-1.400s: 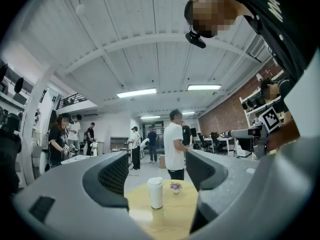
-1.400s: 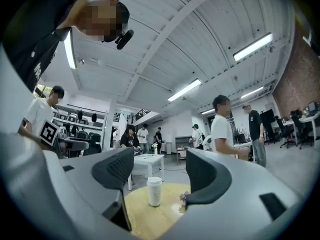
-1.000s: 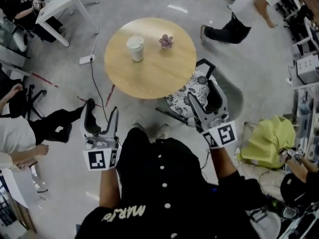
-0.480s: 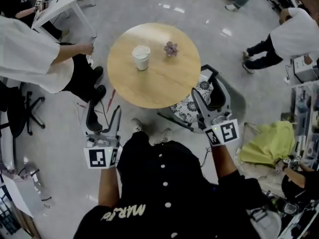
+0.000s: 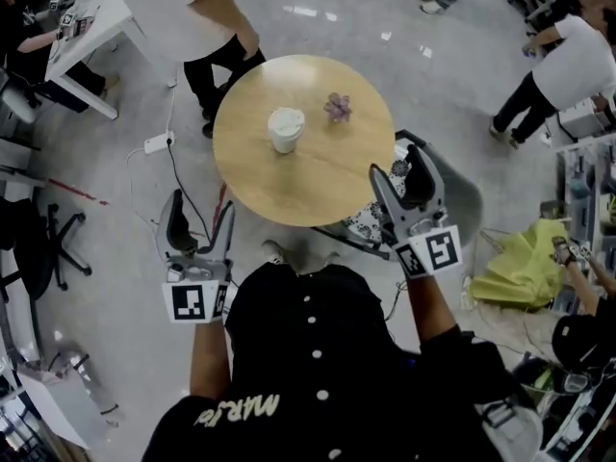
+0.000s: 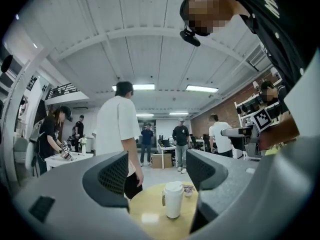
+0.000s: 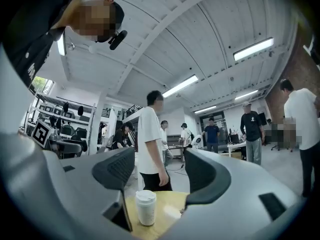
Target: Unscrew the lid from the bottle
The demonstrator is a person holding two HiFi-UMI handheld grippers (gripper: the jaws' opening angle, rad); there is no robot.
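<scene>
The capped bottle [image 5: 286, 128] on the table [image 5: 322, 186] is brought closer; the left gripper [image 5: 200, 215] and right gripper [image 5: 397, 169] are held open, empty.

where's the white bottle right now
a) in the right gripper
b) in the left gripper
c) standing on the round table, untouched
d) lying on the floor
c: the bottle stands upright on the table, while the left gripper and the right gripper are both open, empty and short of it.
</scene>
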